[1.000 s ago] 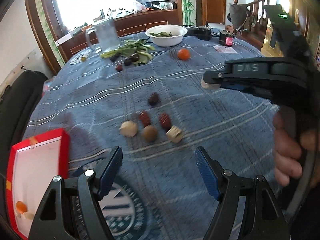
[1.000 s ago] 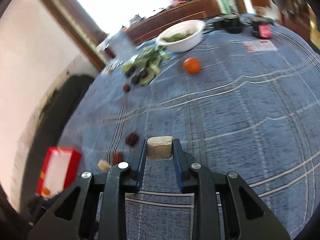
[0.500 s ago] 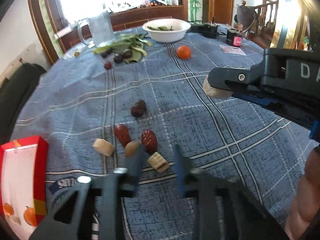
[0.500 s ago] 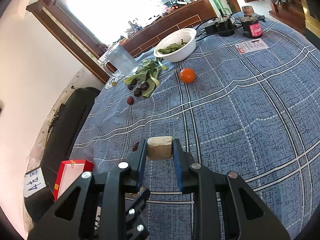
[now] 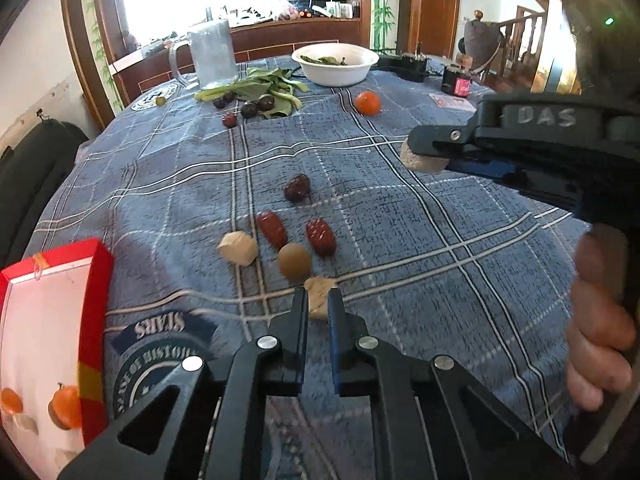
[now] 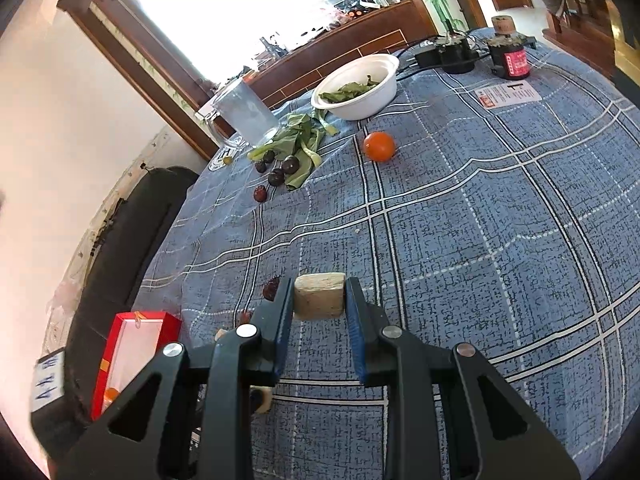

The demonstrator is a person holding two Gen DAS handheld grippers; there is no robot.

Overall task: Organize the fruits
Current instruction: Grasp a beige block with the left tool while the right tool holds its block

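Left wrist view: your left tongs point(image 5: 318, 308) have just been closing and now clamp a pale chunk point(image 5: 319, 294) by its near edge, low against the table point(image 5: 440, 288). Only the fingertips catch it, so a quick lift could let it pivot out and roll among the longan point(image 5: 295, 261) and the two red dates point(image 5: 296, 234) just beyond. Dragging forward would scatter that cluster. The red box point(image 5: 94, 320) sits close at left, with orange fruit already inside; a wide swing could clip its wall.

Right wrist view: your right tongs point(image 6: 319, 302) are clamped on a tan block point(image 6: 319, 295), held clear above the table. The grip looks square, yet the block juts past the tips, so a bump against the left tongs could knock it loose.
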